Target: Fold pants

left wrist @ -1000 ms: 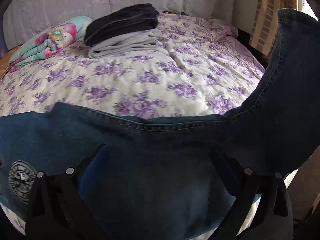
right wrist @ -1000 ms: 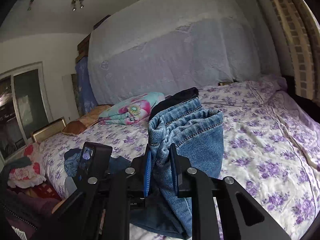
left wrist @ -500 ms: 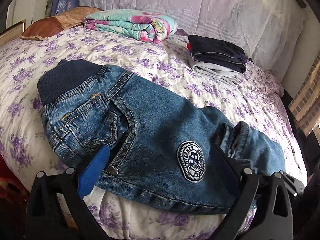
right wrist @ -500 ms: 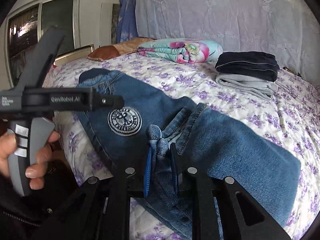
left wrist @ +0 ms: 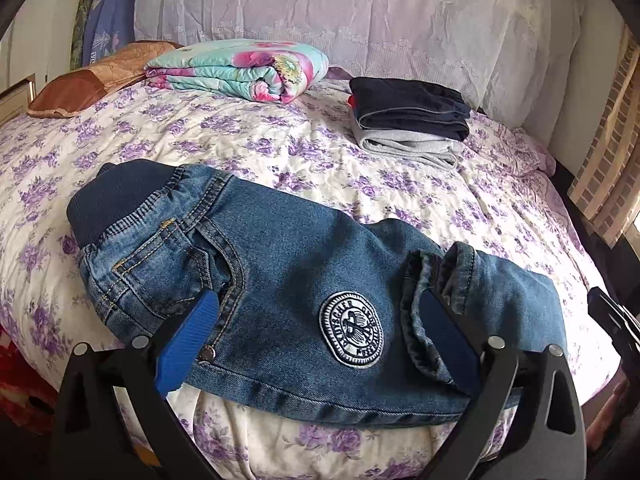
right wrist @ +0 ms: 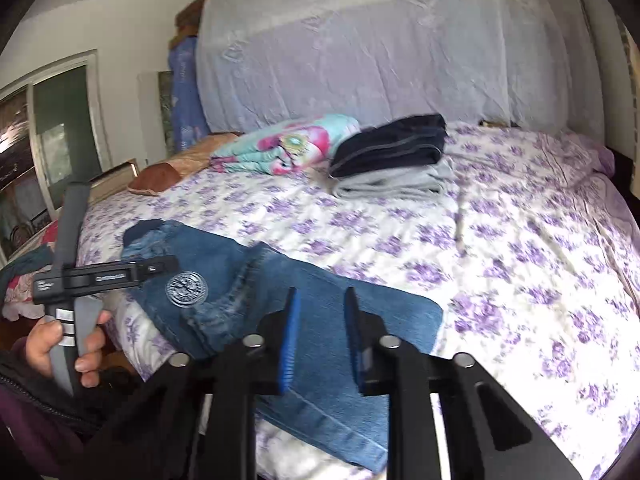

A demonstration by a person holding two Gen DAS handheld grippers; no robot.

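Small blue jeans (left wrist: 280, 272) with a round white badge (left wrist: 352, 336) lie folded across the near edge of the bed, dark ribbed waistband to the left and cuffs bunched at the right. My left gripper (left wrist: 316, 320) hovers just over them, jaws wide open and gripping nothing. In the right wrist view the jeans (right wrist: 256, 280) lie beyond my right gripper (right wrist: 320, 332). Its jaws are narrow and closing, with no cloth between the pads. A hand (right wrist: 60, 348) holds the left gripper (right wrist: 160, 268) at the left.
A stack of folded dark and grey clothes (left wrist: 408, 116) and a folded floral blanket (left wrist: 236, 68) rest near the draped headboard. A brown pillow (left wrist: 88, 84) lies far left. The purple-flowered bedspread (left wrist: 280, 148) stretches bare to the right (right wrist: 520, 240). The bed's edge runs below the jeans.
The jeans, held up a second ago, now lie folded on the bed. My right gripper has let go of the denim and pulled back. The left gripper has released too.
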